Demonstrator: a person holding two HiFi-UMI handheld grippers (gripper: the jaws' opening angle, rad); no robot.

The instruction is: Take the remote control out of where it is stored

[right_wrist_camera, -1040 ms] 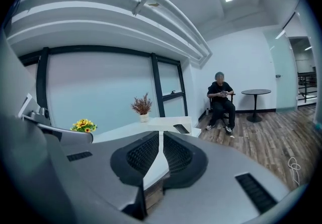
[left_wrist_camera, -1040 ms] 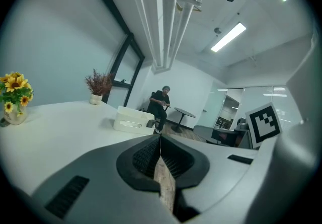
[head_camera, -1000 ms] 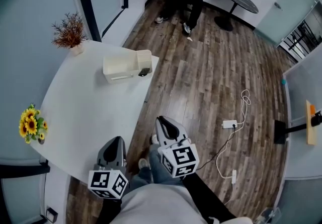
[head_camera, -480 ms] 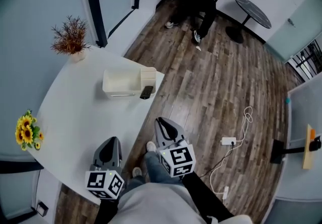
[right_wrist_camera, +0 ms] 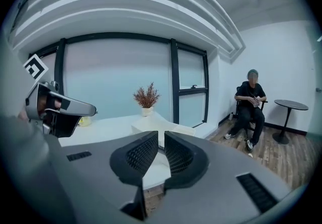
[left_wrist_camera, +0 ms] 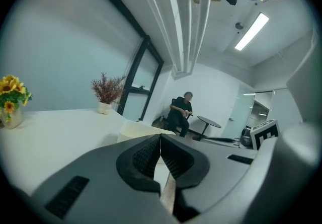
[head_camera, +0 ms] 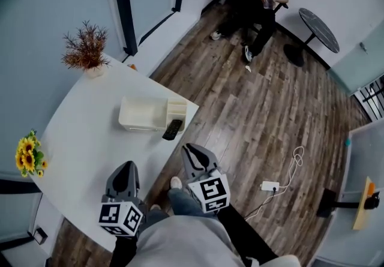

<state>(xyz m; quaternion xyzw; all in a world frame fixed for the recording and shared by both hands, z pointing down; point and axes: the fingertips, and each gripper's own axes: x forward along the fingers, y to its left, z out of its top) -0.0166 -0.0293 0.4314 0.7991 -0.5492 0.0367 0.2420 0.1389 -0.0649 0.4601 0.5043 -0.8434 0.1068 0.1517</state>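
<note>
Ahead of both grippers, the black remote control (head_camera: 172, 129) sits at the near right corner of the cream storage box (head_camera: 141, 117), close to the right edge of the white table (head_camera: 90, 134). It lies aslant against the box's small end compartment. I cannot tell from the head view whether it rests on the tabletop or leans out of that compartment.

The right gripper (head_camera: 192, 150) is held over the wooden floor just off the table's right edge. The remote is a little forward and to its left, apart from it. Its jaws are opening, with only a narrow slit between the ribbed pads and nothing in it.

The left gripper (head_camera: 125, 168) hangs over the table's near edge, farther from the remote, with its jaws closed tip to tip and empty.

A vase of dried reddish twigs (head_camera: 87, 50) stands at the far corner and sunflowers (head_camera: 27, 155) at the left edge.
</note>
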